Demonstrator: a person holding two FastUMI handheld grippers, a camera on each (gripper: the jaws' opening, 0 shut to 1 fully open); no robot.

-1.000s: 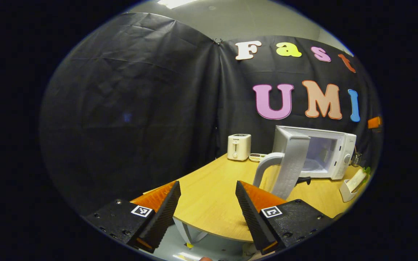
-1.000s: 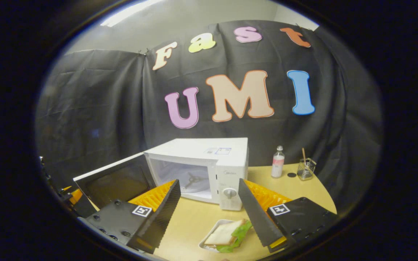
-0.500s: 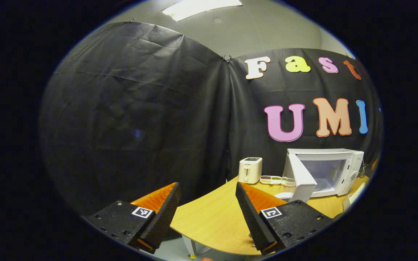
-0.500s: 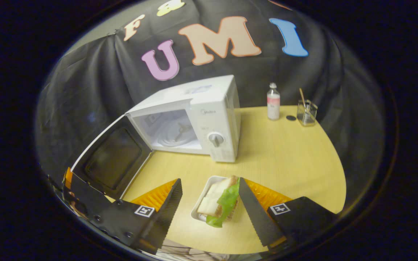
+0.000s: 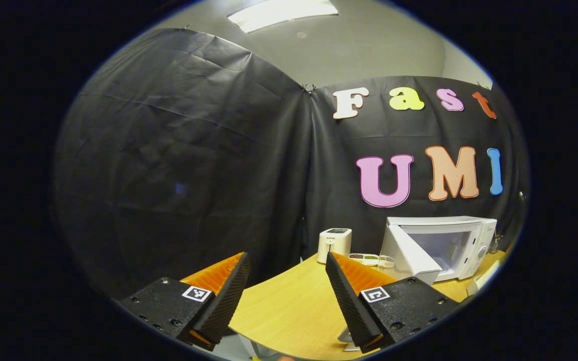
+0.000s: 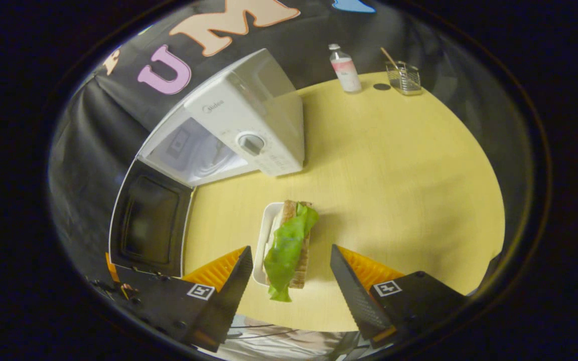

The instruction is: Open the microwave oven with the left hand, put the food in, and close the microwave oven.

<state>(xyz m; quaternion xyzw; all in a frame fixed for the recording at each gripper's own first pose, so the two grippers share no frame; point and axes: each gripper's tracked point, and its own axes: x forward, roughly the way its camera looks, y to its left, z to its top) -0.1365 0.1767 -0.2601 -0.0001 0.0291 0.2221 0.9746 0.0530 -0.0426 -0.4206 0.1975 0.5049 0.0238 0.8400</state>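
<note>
1. While the microwave (image 6: 249,125) stands with its door (image 6: 151,220) swung wide open, the food, a sandwich (image 6: 289,245) with a lettuce leaf draped over it, sits outside it in a shallow white tray (image 6: 265,235) on the worktop (image 6: 394,190).
2. In the right gripper view, the tray lies in front of the microwave's control side, near the front edge of the worktop, apart from the microwave body.
3. Right gripper (image 6: 291,291): fingers apart, nothing between them touching. It hangs above the tray's near end, looking steeply down; the sandwich shows in the gap between the fingers.
4. Left gripper (image 5: 286,296): fingers apart, holding nothing. It sits off the worktop's left front edge, well apart from the microwave (image 5: 444,245), whose door (image 5: 409,255) juts out toward the camera.
5. The cavity looks pale inside; a turntable ring is faintly visible in the right gripper view.
6. Toward the back of the worktop, left of the microwave in the left gripper view: a white toaster (image 5: 334,243), then a small sectioned dish (image 5: 369,259) between it and the microwave.
7. Far back right corner in the right gripper view: a bottle (image 6: 345,62) with a pink label, a dark round cap (image 6: 381,86) just beside it, and a clear square holder (image 6: 403,77) with a stick leaning in it.
</note>
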